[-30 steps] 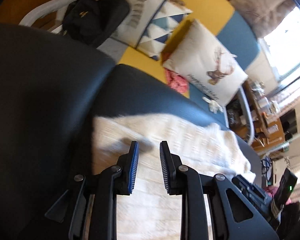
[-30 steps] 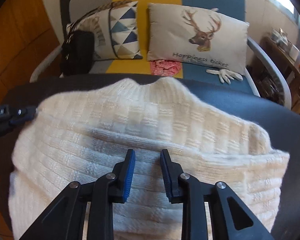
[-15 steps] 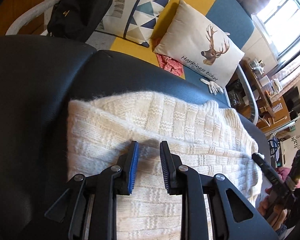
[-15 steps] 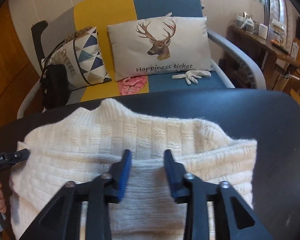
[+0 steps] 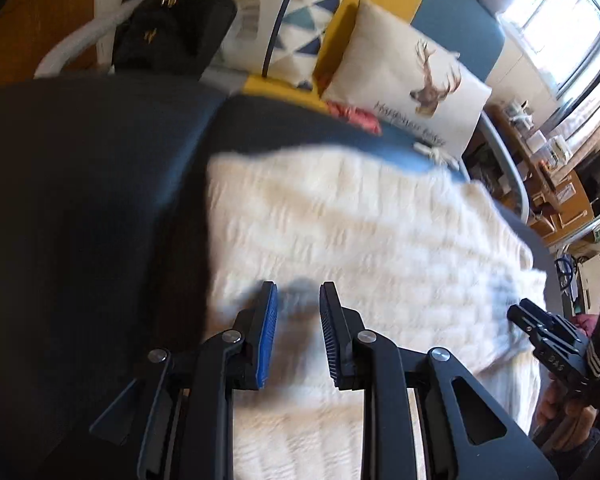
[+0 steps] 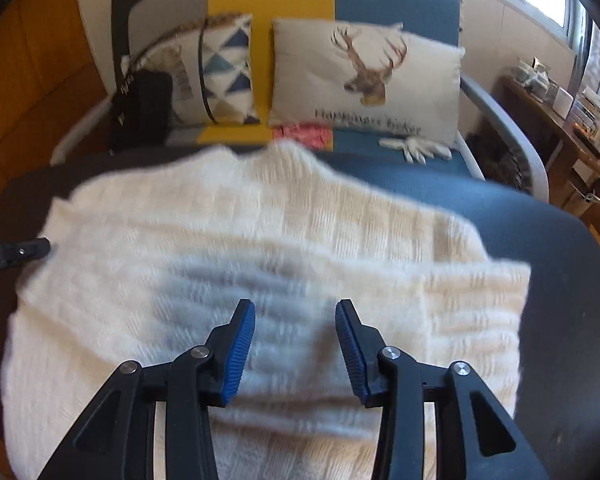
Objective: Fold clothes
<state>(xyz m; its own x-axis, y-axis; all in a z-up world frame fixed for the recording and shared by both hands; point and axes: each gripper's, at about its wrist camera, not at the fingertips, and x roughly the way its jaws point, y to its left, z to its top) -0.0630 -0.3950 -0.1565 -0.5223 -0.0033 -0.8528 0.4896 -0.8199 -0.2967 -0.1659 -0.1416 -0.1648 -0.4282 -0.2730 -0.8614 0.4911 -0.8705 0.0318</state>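
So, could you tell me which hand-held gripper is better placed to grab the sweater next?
Probably the right hand-held gripper: its jaws stand wider, empty, over the cream sweater beside a folded edge. The left hand-held gripper hovers narrower.

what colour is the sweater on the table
Cream white, with a blocky knit texture; the sweater shows best in the right wrist view.

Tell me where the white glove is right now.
The white glove lies on the blue seat of the sofa, just below the deer cushion and right of the pink cloth, beyond the cream sweater in the right wrist view.
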